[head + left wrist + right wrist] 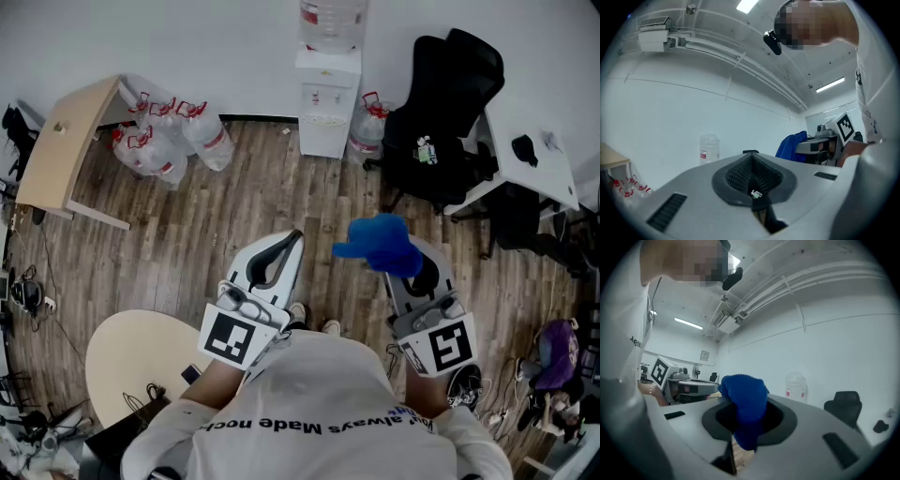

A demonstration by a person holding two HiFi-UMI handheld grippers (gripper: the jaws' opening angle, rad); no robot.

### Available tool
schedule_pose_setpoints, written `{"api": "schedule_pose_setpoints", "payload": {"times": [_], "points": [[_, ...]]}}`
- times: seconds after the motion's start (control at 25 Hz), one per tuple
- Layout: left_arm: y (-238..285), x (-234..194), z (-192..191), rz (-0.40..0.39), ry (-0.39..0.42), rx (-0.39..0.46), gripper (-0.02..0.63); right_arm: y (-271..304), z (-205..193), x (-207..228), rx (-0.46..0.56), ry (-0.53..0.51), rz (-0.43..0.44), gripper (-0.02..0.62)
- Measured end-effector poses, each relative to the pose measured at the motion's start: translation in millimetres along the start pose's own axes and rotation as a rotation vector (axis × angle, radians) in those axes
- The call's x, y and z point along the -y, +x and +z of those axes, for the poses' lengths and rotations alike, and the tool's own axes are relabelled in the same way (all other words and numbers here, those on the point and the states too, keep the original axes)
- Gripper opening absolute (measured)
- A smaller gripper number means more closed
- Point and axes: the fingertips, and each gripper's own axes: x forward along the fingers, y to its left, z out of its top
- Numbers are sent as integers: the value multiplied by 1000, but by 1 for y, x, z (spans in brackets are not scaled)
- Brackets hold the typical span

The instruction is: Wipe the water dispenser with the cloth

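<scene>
Dispenser [328, 108] stood upright against the far wall. Its long axis was vertical, its front w/ taps faced the person, and a bottle [332, 21] sat on top. It was well apart from both grippers, roughly ahead btwn them.

Right gripper [408, 270] had its jaws closed on the cloth [378, 246], which was blue & bunched. In the head view the cloth covered the jaw tips & stuck out to the left. Its long axis ran approx left-right, across the gripper. In the right gripper view a fat wad sat above the pinch, w/ a narrower tail hanging below it. The gripper pointed far, toward the wall.

Left gripper [294, 237] had its jaws together w/ nothing btwn them. It pointed far & a bit right. Its tips were near the cloth's left end, not touching.

Several jugs [169, 141] lay on the wood floor [281, 197] left of the dispenser, and one more jug [368, 120] stood just right of it. A black chair [441, 103] was further right, beside a white desk [534, 141]. A wooden table [61, 150] was at far left & a round table [131, 361] at near left.
</scene>
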Motion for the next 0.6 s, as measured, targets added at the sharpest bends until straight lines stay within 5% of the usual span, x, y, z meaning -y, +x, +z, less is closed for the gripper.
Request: {"api": "schedule_pose_setpoints", "payload": {"times": [0.6], "points": [[-18, -57, -1, 28, -20, 13, 18, 54, 4, -24, 10, 10, 10, 83]]}}
